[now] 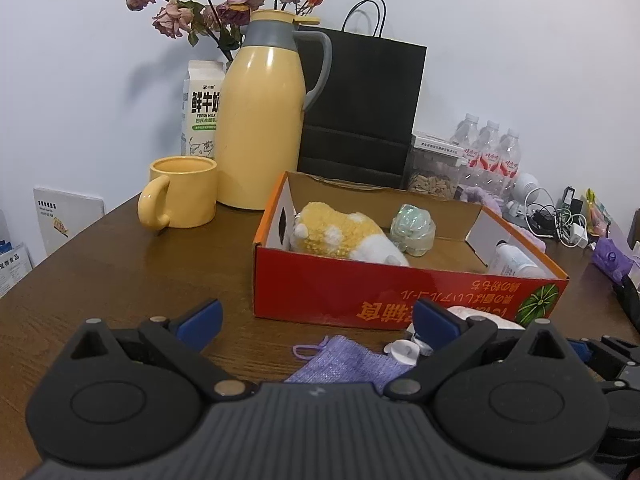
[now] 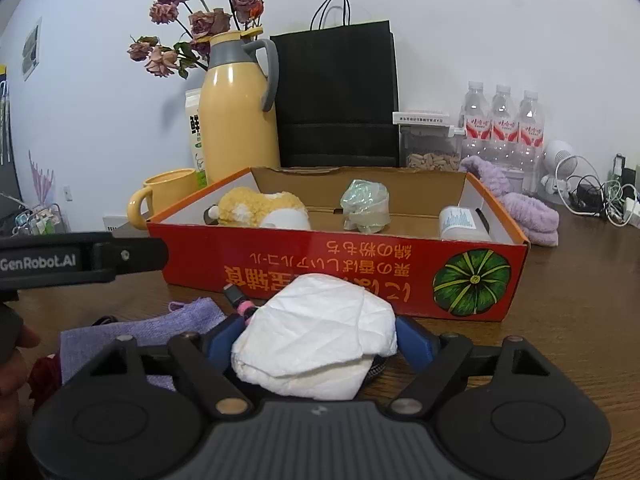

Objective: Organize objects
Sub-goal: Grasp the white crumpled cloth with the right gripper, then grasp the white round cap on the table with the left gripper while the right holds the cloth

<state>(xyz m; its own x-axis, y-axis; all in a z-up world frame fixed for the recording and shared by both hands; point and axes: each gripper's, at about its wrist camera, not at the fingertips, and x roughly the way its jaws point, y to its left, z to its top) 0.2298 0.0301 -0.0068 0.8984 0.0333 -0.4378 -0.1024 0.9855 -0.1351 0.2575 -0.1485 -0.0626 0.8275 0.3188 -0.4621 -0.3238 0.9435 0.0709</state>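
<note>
The right hand-held gripper (image 2: 316, 340) is closing its blue pads around a crumpled white tissue wad (image 2: 316, 344) lying on the surface just in front of the red cardboard box (image 2: 320, 264); whether the pads are pressing yet, I cannot tell. The left hand-held gripper (image 1: 316, 316) is hovering wide and empty. Judging by this, a pickup is underway, and the next move is calling for a firm squeeze, then a lift over the box's near wall.

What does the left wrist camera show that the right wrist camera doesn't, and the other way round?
Only the left wrist view shows the left gripper, fingers apart with nothing between them, and the milk carton's front.

Only the right wrist view shows the white crumpled bundle whole, between the right gripper's fingers.

Both show the red box with the plush toy, the yellow jug, and the purple cloth.
</note>
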